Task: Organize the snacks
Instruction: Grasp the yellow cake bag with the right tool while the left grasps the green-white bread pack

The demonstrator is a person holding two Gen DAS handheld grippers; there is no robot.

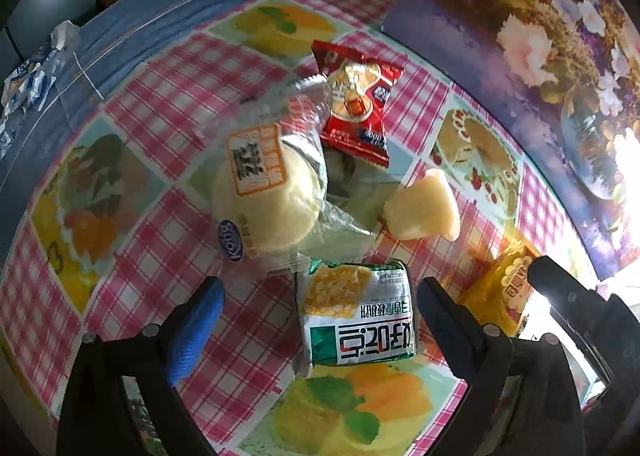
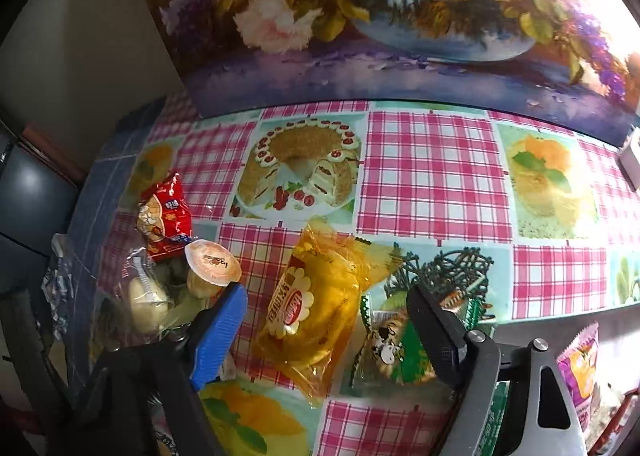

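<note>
In the left wrist view my left gripper (image 1: pixel 320 316) is open around a green and white snack packet (image 1: pixel 356 316) lying on the tablecloth. Beyond it lie a round cake in clear wrap (image 1: pixel 268 184), a red packet (image 1: pixel 356 104) and a jelly cup (image 1: pixel 424 208) on its side. In the right wrist view my right gripper (image 2: pixel 328 324) is open above an orange wrapped pastry (image 2: pixel 320 312), with a green cartoon packet (image 2: pixel 392 344) by its right finger. The red packet (image 2: pixel 166 212), the jelly cup (image 2: pixel 212 264) and the cake (image 2: pixel 148 300) sit left.
A checked fruit-print tablecloth (image 2: pixel 432 168) covers the table. A flower painting (image 2: pixel 380 16) stands along the back. A purple snack bag (image 2: pixel 580 368) sits at the right edge. Crumpled wrappers (image 1: pixel 32 72) lie on blue cloth at far left.
</note>
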